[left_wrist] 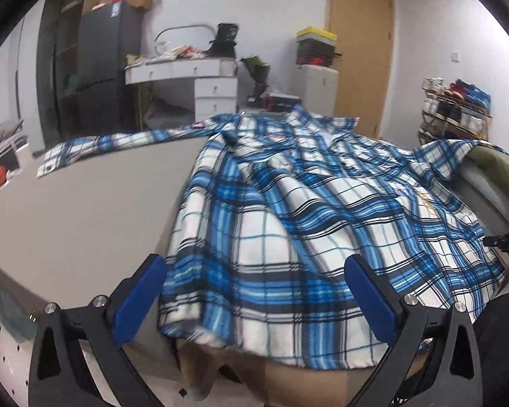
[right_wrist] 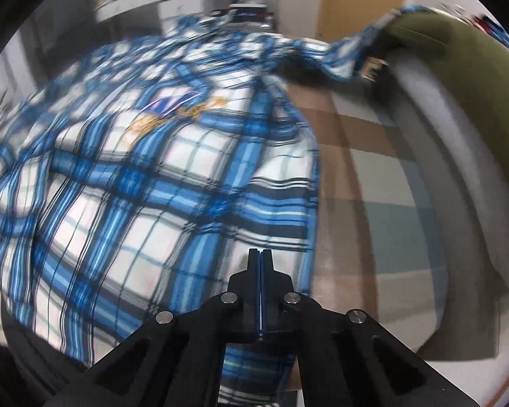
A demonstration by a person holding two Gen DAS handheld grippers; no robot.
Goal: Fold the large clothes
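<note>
Bedroom-type space: wooden door (left_wrist: 359, 51) at the back, white drawer desk (left_wrist: 190, 78) piled with clutter, dark cabinet (left_wrist: 101, 61) on the left, shoe rack (left_wrist: 454, 108) far right. Work surface is a grey table (left_wrist: 85, 210).

Left wrist view: we see the plaid shirt (left_wrist: 305, 220) spread over the right half of the table, collar end away from us, one sleeve (left_wrist: 112, 144) stretched out flat to the left, the other sleeve draped onto an olive chair back (left_wrist: 498, 162) on the right. The hem hangs slightly over the near table edge. The left gripper (left_wrist: 254, 298) has its blue pads (left_wrist: 139, 298) wide apart, straddling the near-left hem corner from above; nothing is clamped. The cloth under it is wrinkled, with a ridge running diagonally up the body.

Right wrist view: blurred. We see the right gripper (right_wrist: 260, 261) with its fingers pressed fully together at the shirt's (right_wrist: 146, 176) near-right hem edge. Whether fabric is pinched between them we can't tell; no cloth shows between the tips. Floor tiles (right_wrist: 373, 203) and the olive chair (right_wrist: 458, 84) sit to the right.

Our read of the step: securing both hem corners before folding. To do it well:
- confirm the right side actually has cloth; if not, reopen and bite deeper past the hem seam.
- the left should come down on the corner itself and take both layers.
- tension evenly between both hands to flatten that diagonal ridge before lifting.
- free the sleeve from the chair first, or it drags the fold askew.
</note>
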